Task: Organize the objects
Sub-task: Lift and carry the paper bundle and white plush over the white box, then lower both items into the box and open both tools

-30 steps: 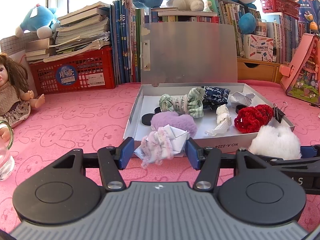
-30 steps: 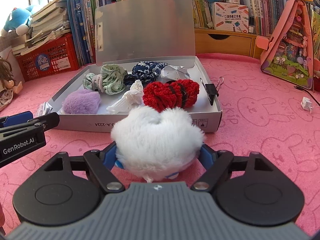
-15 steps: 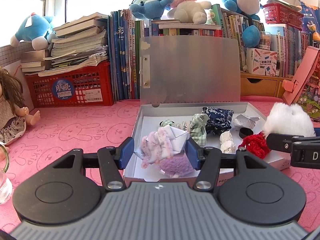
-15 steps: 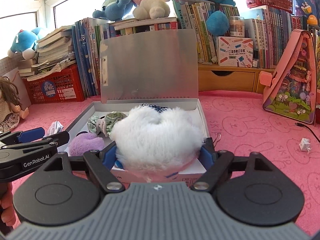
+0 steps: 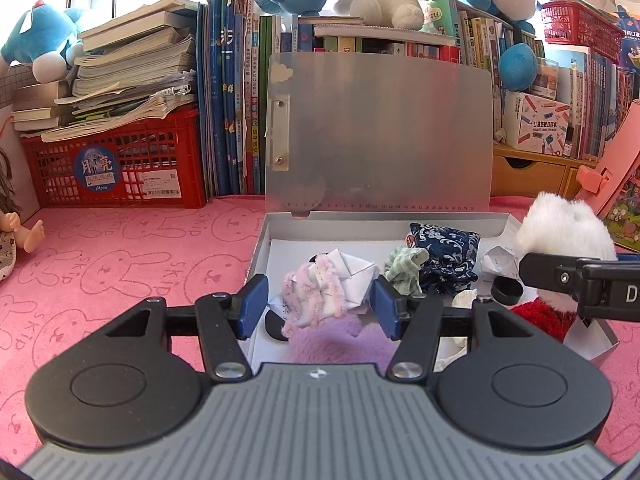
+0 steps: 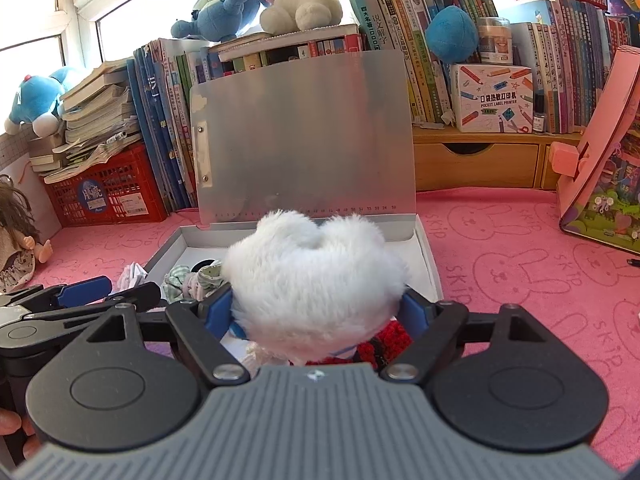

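My left gripper (image 5: 318, 308) is shut on a pink and white scrunchie with folded paper (image 5: 324, 290) and holds it above the front left of the open white box (image 5: 262, 248). My right gripper (image 6: 318, 312) is shut on a fluffy white scrunchie (image 6: 316, 276), also seen in the left wrist view (image 5: 564, 232), above the box's right side (image 6: 430, 264). Inside the box lie a purple fluffy scrunchie (image 5: 340, 344), a green checked scrunchie (image 5: 404, 266), a navy patterned scrunchie (image 5: 446, 250), a red knitted scrunchie (image 5: 540, 316) and folded white paper (image 5: 498, 262).
The box lid (image 5: 378, 132) stands upright behind the box. A red crate (image 5: 116, 168) with stacked books, a row of books and plush toys line the back. A doll (image 5: 12, 232) sits at far left. A pink toy house (image 6: 600, 176) stands at right on the pink mat (image 5: 120, 264).
Both grippers have risen from the mat in front of the box and moved forward over it, each still holding its scrunchie.
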The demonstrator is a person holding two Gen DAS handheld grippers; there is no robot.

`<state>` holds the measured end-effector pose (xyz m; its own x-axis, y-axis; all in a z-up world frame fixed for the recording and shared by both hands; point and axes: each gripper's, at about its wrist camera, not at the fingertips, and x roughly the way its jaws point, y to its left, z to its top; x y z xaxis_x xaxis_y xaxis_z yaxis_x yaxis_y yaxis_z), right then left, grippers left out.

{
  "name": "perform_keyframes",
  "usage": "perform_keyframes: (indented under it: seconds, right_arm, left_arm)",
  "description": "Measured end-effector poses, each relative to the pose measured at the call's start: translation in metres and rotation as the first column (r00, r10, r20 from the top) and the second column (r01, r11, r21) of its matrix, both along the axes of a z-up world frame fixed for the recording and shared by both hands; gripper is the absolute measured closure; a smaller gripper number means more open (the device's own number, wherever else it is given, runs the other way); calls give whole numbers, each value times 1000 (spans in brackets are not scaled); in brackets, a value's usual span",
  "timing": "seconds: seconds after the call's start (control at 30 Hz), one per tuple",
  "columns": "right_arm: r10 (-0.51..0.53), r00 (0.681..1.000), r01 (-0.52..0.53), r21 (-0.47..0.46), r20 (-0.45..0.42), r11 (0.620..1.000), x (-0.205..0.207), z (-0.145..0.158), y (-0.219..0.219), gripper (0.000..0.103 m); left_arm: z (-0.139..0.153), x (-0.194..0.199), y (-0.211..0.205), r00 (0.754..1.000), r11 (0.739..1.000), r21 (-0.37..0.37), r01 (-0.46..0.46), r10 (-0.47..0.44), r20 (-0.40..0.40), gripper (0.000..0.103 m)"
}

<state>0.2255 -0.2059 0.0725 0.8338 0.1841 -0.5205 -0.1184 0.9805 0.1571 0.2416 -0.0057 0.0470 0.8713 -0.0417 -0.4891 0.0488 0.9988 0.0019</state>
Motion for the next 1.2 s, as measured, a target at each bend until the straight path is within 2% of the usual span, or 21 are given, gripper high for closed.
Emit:
perform_keyframes:
  seconds: [0.27, 0.47, 0.77, 1.2]
  right_arm:
    - [17, 999, -16, 24, -45, 1000, 12, -17, -2, 20]
    - [53, 998, -52, 12, -37, 999, 18, -19, 6, 20]
    - [142, 986, -135, 85, -89, 987, 39, -24, 25, 20]
    - [66, 991, -65, 10, -118, 998, 57, -36, 13, 21]
  left_arm:
    - [-10, 10, 2, 1000, 1000, 3, 9, -9, -14, 41]
    - [-16, 18, 1, 1000, 1000, 3, 18, -18, -15, 41]
    - [-20, 30, 6, 1000, 1000, 8, 21, -21, -21, 41]
    - [-31, 48, -2, 998, 999, 37, 35, -33, -49, 40]
